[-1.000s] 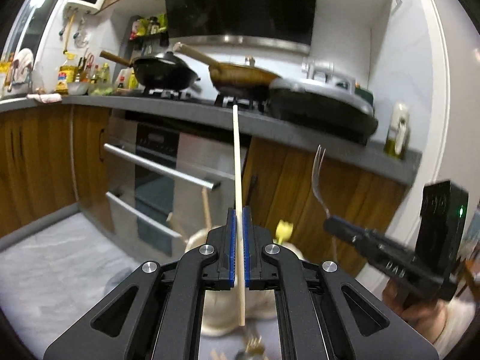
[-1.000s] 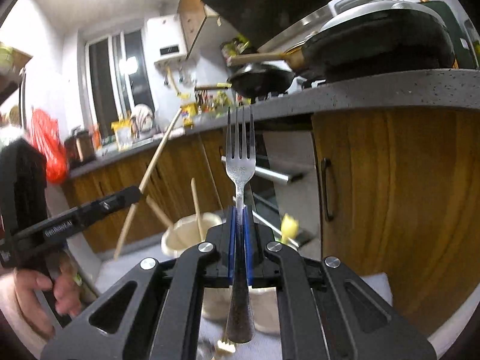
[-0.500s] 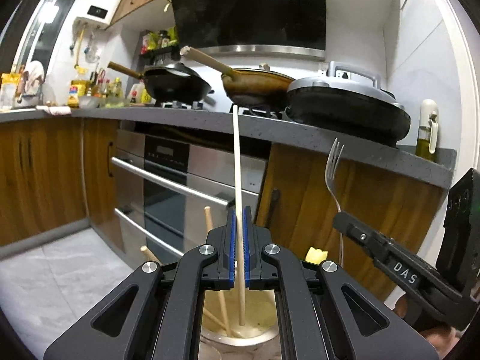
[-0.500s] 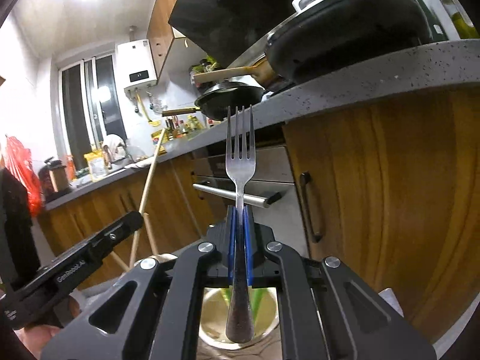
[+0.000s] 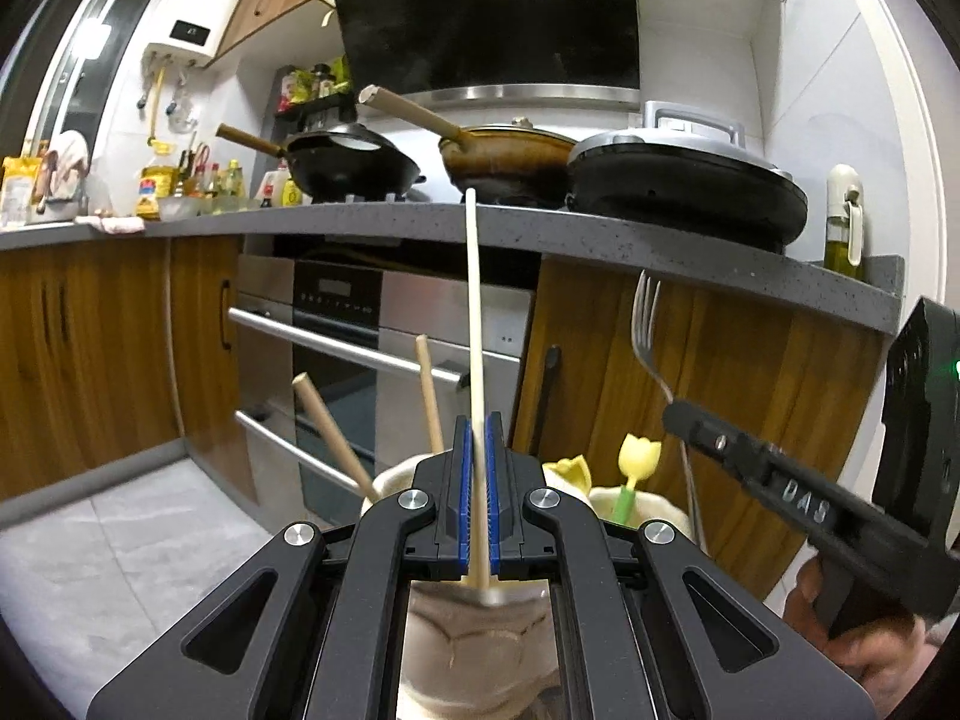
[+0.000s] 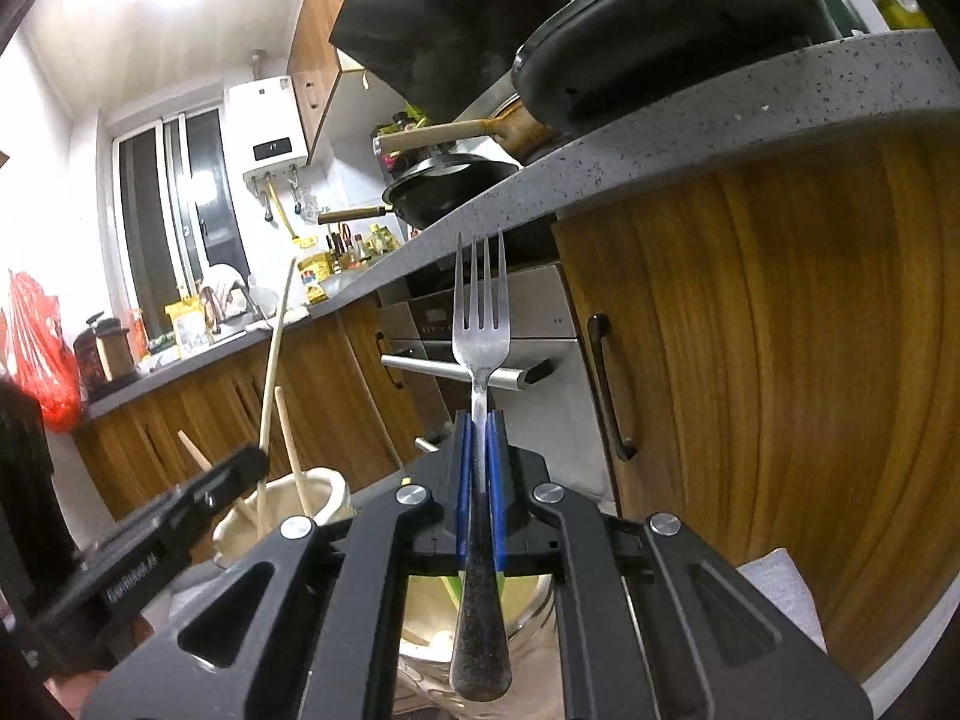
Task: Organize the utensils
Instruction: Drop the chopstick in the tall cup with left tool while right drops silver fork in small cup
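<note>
In a home kitchen, the left gripper has its blue-padded fingers closed on a pale chopstick, held upright with its lower end over a cream holder containing two wooden sticks. Just to its right, the right gripper clamps a steel fork, tines up, above a second holder below the grey worktop.
</note>
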{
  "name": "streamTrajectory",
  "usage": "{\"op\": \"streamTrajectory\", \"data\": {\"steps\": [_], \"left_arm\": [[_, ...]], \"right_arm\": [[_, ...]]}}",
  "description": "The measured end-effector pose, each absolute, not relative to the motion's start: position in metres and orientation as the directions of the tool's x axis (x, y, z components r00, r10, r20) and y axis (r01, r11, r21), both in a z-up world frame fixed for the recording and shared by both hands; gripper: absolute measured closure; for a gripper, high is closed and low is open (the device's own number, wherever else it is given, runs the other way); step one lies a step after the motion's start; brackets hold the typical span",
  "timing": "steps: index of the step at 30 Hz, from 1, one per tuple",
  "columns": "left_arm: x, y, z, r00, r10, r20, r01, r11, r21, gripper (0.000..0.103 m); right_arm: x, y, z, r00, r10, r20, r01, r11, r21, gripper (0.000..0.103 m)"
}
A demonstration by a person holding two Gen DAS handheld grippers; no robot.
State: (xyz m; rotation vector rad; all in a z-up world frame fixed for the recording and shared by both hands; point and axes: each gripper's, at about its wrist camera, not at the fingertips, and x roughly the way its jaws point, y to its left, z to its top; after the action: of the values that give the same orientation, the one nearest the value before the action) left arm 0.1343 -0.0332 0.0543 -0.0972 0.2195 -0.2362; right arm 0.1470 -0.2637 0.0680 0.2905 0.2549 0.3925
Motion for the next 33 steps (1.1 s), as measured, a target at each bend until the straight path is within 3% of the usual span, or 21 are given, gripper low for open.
{"op": "streamTrajectory", "data": {"steps": [10,15,33], "left_arm": [[0.131,-0.028,0.047,0.947,-0.237,-0.218,0.210,0.967,-0.142,0.098],[0.131,-0.027,0.043,0.943,-0.236,-0.233,0.208,0.968,-0.139,0.098],[0.110,-0.029,0.046,0.940,-0.224,-0.259,0.216,0.975,-0.058,0.098]], "right_arm": [[0.155,-0.237,0.078,0.915,0.375,-0.147,-0.330,0.907,0.260,0.098],[0.156,-0.223,0.068,0.909,0.375,-0.182,-0.340,0.919,0.199,0.098],[0.119,-0.248,0.050,0.863,0.412,-0.293,-0.360,0.908,0.215,0.098]]}}
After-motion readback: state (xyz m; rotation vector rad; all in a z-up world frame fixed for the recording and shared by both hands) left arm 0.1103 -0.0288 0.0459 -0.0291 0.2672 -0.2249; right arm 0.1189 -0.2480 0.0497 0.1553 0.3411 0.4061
